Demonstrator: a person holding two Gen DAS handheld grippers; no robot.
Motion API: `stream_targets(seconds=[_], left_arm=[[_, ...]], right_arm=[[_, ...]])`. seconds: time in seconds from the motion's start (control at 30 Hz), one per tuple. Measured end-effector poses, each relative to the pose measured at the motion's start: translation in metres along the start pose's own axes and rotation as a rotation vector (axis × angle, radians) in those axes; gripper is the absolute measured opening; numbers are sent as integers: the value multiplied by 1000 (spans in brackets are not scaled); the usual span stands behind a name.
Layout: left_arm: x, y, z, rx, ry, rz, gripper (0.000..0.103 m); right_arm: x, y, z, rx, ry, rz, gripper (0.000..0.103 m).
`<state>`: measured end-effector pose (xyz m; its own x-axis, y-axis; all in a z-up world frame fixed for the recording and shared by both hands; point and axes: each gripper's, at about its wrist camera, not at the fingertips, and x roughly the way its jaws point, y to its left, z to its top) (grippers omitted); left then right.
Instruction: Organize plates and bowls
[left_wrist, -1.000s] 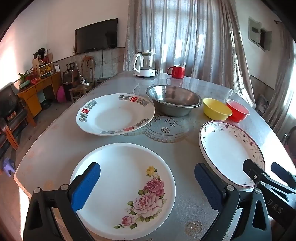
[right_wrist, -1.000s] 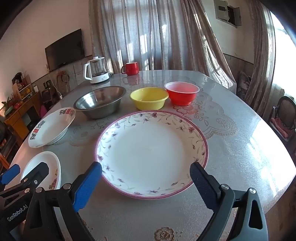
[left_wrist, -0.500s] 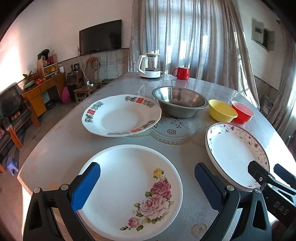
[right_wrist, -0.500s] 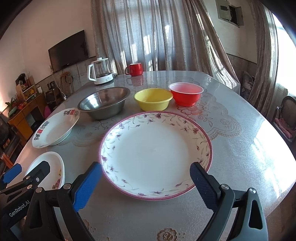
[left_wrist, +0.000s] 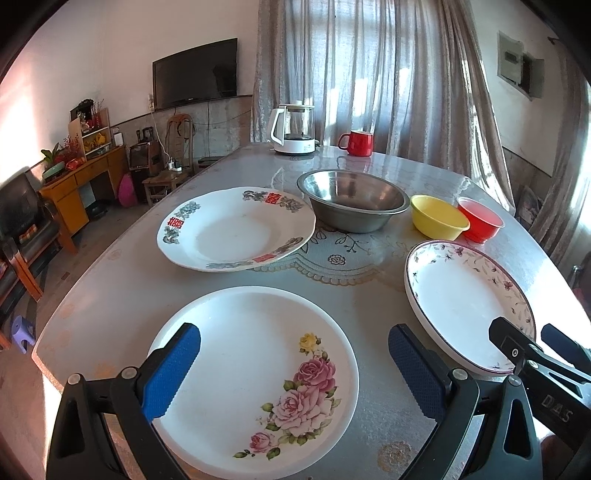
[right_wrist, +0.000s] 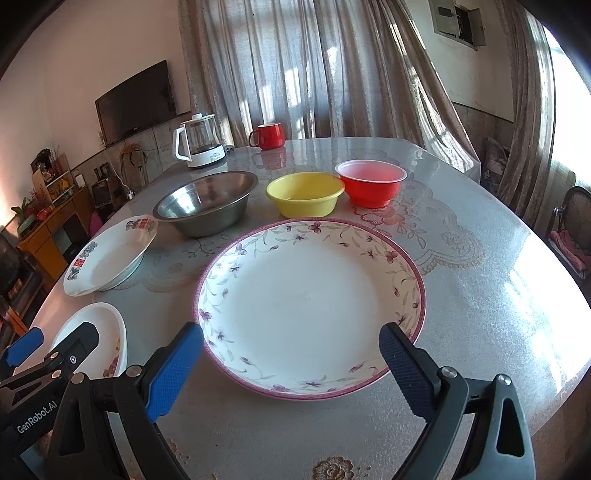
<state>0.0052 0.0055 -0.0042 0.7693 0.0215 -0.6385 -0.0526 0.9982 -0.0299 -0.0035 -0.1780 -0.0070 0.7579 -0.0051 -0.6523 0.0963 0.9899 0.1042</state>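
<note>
Both hand-held grippers, left (left_wrist: 293, 363) and right (right_wrist: 291, 356), wide apart, ribbed blue pads above 2 round glossy plates (left_wrist: 236, 354) (right_wrist: 314, 295).

The bench (right_wrist: 480, 280) is showing a glossy clear cover over lace-patterned cloth, throwing back window light. The rose plate (left_wrist: 255, 373) and the vine-rimmed plate (right_wrist: 310, 299) are looking like smooth glazed ceramic. The metal bowl (right_wrist: 207, 203) is gleaming like brushed steel. The yellow bowl (right_wrist: 304, 194) and red bowl (right_wrist: 371, 182) are looking plastic. The fingers (right_wrist: 173, 373) are carrying ribbed blue pads.
</note>
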Motion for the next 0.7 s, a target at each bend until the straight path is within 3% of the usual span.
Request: stream_targets(seconds=[0.7], left_arm=[[-1,-9,-1,37,4,-19,102]], right_arm=[[4,-7,0,19,6,9,98]])
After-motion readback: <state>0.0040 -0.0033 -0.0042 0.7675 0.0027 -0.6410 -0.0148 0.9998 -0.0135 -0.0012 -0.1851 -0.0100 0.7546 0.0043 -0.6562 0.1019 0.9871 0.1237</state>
